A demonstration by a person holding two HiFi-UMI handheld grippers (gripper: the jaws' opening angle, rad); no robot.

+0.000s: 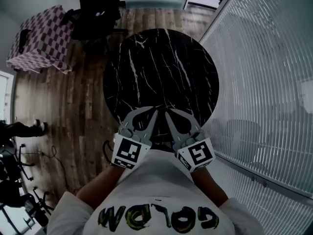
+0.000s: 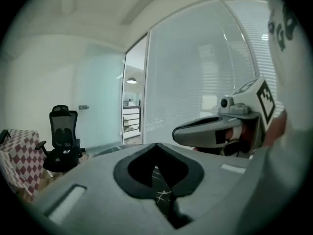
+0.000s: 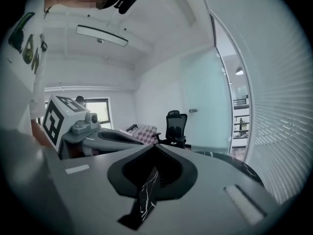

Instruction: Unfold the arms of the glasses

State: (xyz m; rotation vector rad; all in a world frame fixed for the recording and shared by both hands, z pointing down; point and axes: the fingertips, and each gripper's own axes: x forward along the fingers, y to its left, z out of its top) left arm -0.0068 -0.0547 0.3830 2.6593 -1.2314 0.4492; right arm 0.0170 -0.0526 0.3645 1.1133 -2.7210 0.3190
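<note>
Head view: we hold left gripper (image 1: 154, 111) & right gripper (image 1: 167, 113) side by side, each w/ jaws pinched together, nothing btwn, over near edge of round black white-veined marble table (image 1: 161, 67). Glasses appear in no view; direction/axis can't be judged.

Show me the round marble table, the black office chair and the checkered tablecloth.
round marble table (image 1: 161, 77), head view, bare middle of the top.
black office chair (image 2: 63, 131), left gripper view, its backrest.
checkered tablecloth (image 1: 41, 38), head view, its top.
</note>
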